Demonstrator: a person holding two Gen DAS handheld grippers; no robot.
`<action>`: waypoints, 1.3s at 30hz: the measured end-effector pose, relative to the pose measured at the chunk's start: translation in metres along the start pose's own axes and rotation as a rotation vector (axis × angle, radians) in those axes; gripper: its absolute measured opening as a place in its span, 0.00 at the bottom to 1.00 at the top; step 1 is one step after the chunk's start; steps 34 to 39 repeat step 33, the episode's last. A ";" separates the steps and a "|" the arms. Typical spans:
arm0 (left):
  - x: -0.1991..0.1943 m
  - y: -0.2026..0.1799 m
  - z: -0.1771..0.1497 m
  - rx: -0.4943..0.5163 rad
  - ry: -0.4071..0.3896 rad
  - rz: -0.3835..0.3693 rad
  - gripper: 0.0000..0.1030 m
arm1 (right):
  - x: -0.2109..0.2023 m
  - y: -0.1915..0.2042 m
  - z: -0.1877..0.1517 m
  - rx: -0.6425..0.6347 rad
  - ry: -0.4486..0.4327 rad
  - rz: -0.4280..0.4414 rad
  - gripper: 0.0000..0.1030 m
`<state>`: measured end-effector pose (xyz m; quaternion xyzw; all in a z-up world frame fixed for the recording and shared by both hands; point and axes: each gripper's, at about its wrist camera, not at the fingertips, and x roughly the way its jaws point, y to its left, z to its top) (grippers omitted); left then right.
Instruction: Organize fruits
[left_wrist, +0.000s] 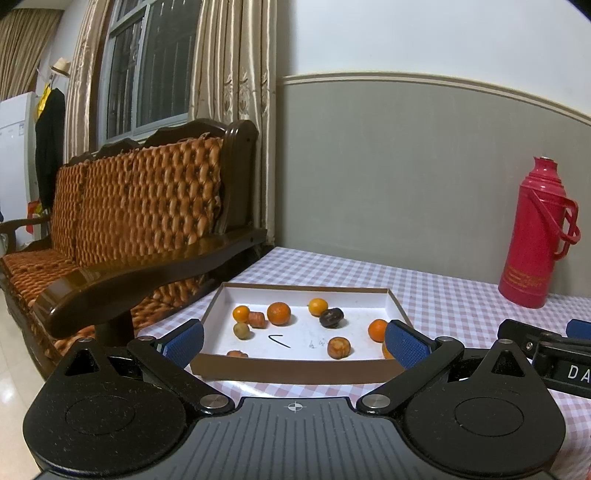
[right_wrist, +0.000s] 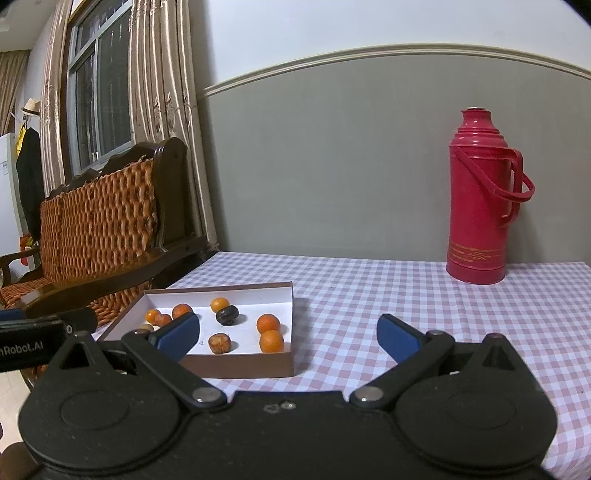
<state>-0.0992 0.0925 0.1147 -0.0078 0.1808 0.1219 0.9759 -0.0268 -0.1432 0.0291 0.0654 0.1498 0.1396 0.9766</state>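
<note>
Checked tablecloth (right_wrist: 369, 295) covers the work surface, grey wall behind; wooden sofa (left_wrist: 147, 206) off to the left of both grippers, red thermos (right_wrist: 480, 199) well beyond and to the right of the right jaws. Shallow cardboard tray (left_wrist: 295, 369) sits on the cloth, directly ahead of the left gripper (left_wrist: 295, 341) and framed between its two jaws; seen from the right gripper (right_wrist: 288, 334) it lies ahead and toward the left jaw, which overlaps its near-left corner in view. Contents, left to right from the left wrist view: small orange citrus (left_wrist: 241, 313), brown fruit (left_wrist: 257, 319), larger orange (left_wrist: 279, 313), dark fruit (left_wrist: 331, 317), another orange (left_wrist: 377, 329) near the right jaw; a few more are scattered loose. Judgement: all visible fruit is already inside the tray, none on the bare cloth, but unsorted; either the collecting is finished or grouping by kind is left. Left jaws: spread wide, empty, touching nothing. Right jaws: likewise released, wide, empty, bare cloth between them.
</note>
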 end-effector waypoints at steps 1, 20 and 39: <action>0.000 0.000 0.000 0.001 0.001 -0.001 1.00 | 0.000 0.000 0.000 -0.001 0.000 0.001 0.94; 0.004 -0.003 -0.002 -0.004 0.009 -0.009 1.00 | 0.002 0.003 -0.001 -0.006 0.004 0.009 0.94; 0.002 -0.006 -0.006 -0.021 -0.012 -0.033 1.00 | 0.005 0.004 -0.003 -0.012 0.011 0.014 0.94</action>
